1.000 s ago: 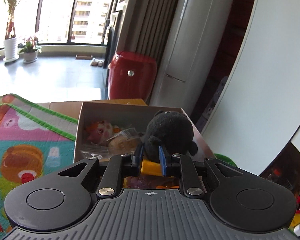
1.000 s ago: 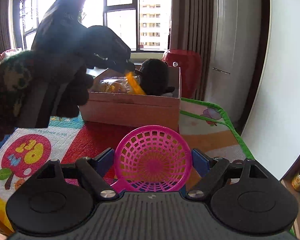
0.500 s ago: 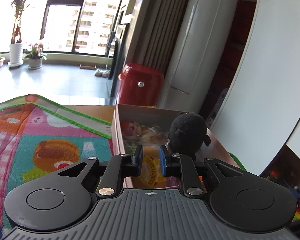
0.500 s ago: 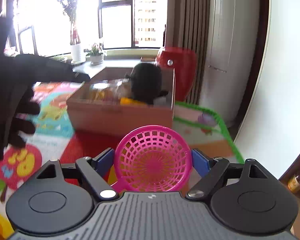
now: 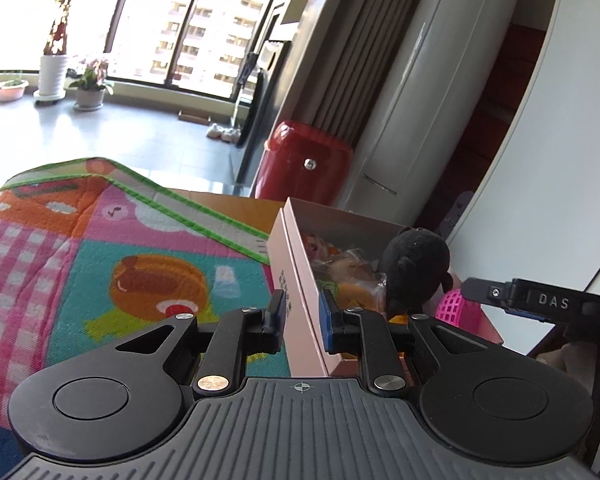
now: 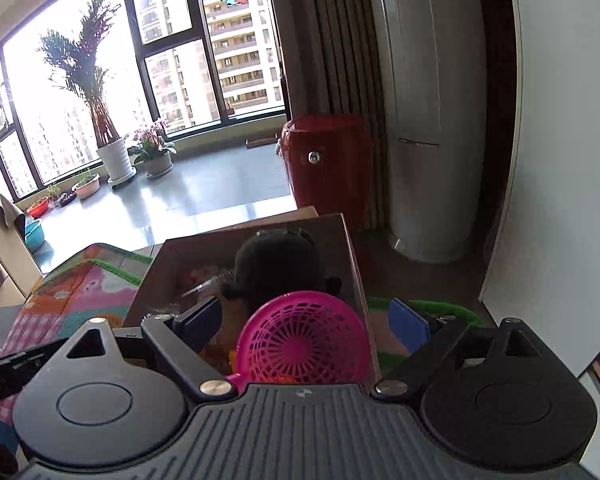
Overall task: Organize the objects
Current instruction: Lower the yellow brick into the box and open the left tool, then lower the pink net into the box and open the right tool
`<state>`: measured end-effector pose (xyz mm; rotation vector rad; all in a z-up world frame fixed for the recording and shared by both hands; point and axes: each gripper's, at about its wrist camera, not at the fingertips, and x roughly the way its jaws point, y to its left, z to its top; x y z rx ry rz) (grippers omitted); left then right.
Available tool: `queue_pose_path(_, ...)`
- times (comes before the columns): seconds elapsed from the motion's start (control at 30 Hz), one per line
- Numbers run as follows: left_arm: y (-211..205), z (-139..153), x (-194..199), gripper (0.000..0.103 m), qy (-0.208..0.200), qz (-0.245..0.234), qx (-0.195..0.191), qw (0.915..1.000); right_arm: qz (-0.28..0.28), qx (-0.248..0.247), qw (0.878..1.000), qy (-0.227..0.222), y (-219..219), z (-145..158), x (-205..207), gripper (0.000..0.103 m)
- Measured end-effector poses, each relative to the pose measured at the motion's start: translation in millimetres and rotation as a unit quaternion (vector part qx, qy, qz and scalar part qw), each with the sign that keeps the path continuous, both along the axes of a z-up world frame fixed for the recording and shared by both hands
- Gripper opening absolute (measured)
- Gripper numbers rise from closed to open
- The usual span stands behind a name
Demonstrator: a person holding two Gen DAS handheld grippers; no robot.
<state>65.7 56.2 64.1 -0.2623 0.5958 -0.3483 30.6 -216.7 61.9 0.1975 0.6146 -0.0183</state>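
Step in hand: right gripper (image 6: 304,322), jaws just widening, releases pink basket (image 6: 304,344) over cardboard box (image 5: 300,276). Left gripper (image 5: 302,320): jaws narrow, empty, beside box wall. Next: withdraw clear.

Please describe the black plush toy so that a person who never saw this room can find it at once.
On the colourful play mat stands an open cardboard box in front of a red cabinet. The black plush toy sits upright at the box's far end. It is the only dark, fuzzy thing among the bright, wrapped toys.
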Motion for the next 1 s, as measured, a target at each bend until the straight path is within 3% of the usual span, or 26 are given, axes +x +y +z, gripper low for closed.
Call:
queue_pose_path(0.17, -13.6, -5.7, -2.1, 0.019, 0.005, -0.015, -0.008, 0.9998, -0.015, 0.000, 1.000, 0.002, -27.4, -12.3, -27.8, 0.095)
queue_pose_path(0.27, -28.5, -0.5, -11.6, 0.019, -0.013, -0.041, 0.001, 0.9991, -0.008, -0.021, 1.000, -0.002, -30.5, -15.9, -36.7, 0.095)
queue_pose_path(0.4, -51.9, 4.0, -24.8, 0.019, -0.035, -0.091, 0.044, 0.9943, 0.002, -0.043, 0.999, -0.009, -25.0, -15.9, -40.2, 0.088)
queue_pose_path(0.53, -75.2, 3.6, -27.4, 0.020, -0.060, -0.111, 0.107, 0.9862, 0.005, -0.056, 0.998, -0.013, -17.7, -15.5, -36.5, 0.085)
queue_pose_path(0.73, -96.8, -3.6, -27.3, 0.020, -0.071, -0.153, 0.130, 0.9771, 0.005, -0.054, 0.998, -0.018, -15.0, -23.7, -48.4, 0.085)
queue_pose_path(0.87, -111.8, -9.3, -20.7, 0.031, -0.077, -0.148, 0.168, 0.9716, 0.008, -0.034, 0.999, -0.005, -16.4, -40.3, -56.3, 0.085)
queue_pose_path(1.0, -120.7, -8.4, -7.6, 0.030, -0.097, -0.121, 0.229, 0.9611, 0.009, -0.028, 1.000, 0.002, -15.9, -56.4, -58.8, 0.085)
